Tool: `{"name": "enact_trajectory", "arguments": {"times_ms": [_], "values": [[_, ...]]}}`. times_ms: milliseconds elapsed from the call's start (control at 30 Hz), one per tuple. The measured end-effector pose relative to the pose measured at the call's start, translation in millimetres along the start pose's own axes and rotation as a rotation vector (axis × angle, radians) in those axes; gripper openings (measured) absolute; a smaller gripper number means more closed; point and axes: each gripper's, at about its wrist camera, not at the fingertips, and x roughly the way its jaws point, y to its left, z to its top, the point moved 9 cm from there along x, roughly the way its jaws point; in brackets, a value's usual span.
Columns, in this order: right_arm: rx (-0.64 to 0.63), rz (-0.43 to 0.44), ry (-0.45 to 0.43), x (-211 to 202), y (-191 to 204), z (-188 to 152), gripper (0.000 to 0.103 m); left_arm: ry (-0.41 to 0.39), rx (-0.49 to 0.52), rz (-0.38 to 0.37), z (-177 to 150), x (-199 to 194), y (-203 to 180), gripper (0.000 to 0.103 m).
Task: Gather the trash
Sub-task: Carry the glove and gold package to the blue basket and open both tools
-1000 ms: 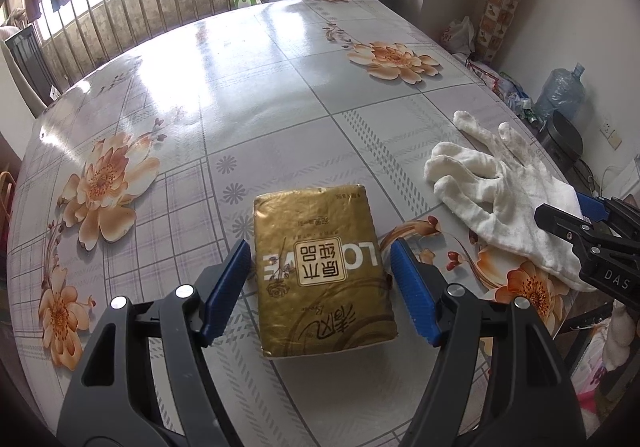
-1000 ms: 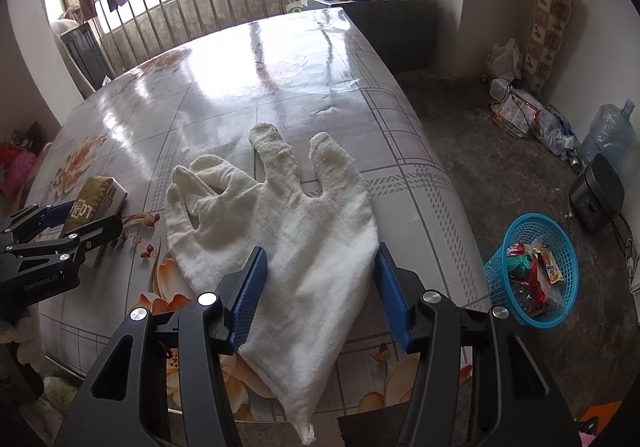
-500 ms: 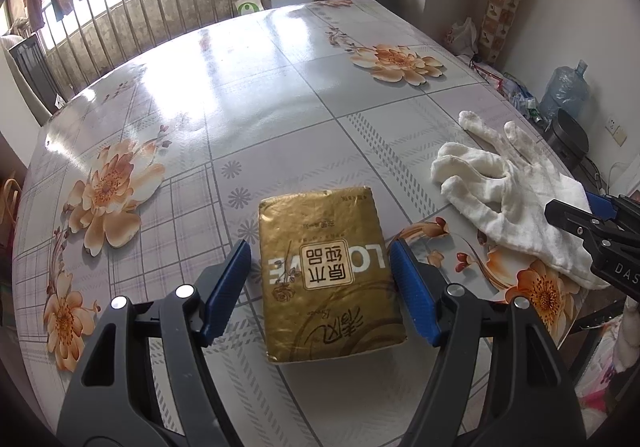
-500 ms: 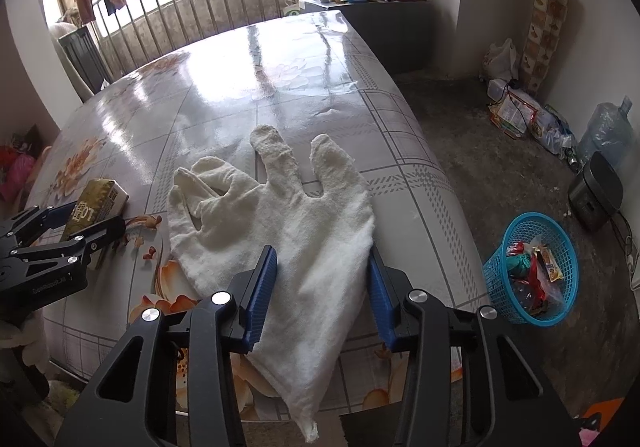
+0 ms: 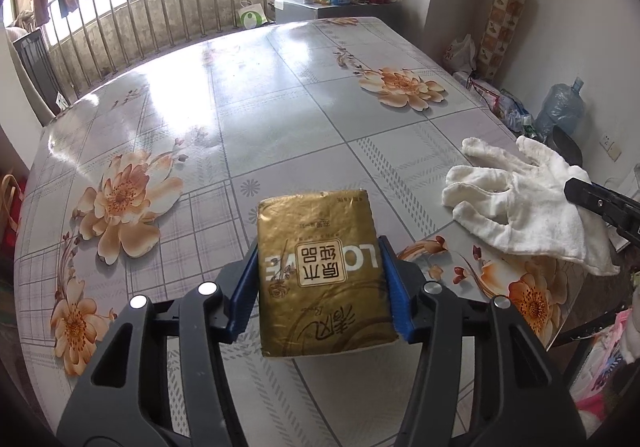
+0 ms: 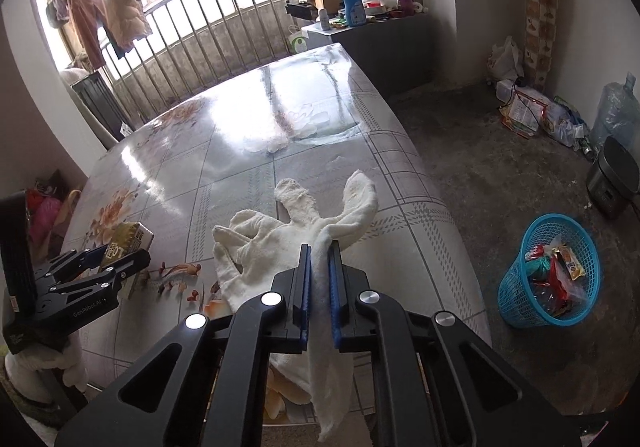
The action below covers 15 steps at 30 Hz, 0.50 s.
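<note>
Both of my grips have just tightened. A second ago the right hand-held gripper point(image 6: 319, 267) stood spread on either side of the white terry-cloth glove point(image 6: 288, 239); now its jaws are closing and already pinch the glove's cuff, which bunches into a ridge between the blue pads while the glove's fingers still lie on the glossy flower-printed surface point(image 6: 240, 151) near its right edge. The left hand-held gripper point(image 5: 318, 283), wide a moment ago, is also closing, and its blue pads now press both long sides of the flat gold foil tissue packet point(image 5: 320, 271), which still rests on the surface close to the near edge.

So I judge both pieces of trash caught and ready to lift. The blue plastic mesh waste basket point(image 6: 548, 271), already holding wrappers, stands on the floor to the right of the surface, so the glove has the shorter trip. The limp cuff could slip out.
</note>
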Motion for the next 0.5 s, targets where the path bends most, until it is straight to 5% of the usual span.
{"name": "enact_trajectory", "arguments": {"times_ms": [200, 500], "values": [[0.059, 0.009, -0.113, -41.1, -16.9, 29.1, 0.008, -0.064, 0.006, -0.054, 22.1, -26.5, -5.4, 0.052], [0.174, -0.182, -0.341, -134.7, -108.4, 60.6, 0.007, -0.149, 0.134, -0.255, 83.3, -57.5, -91.2, 0.052]]}}
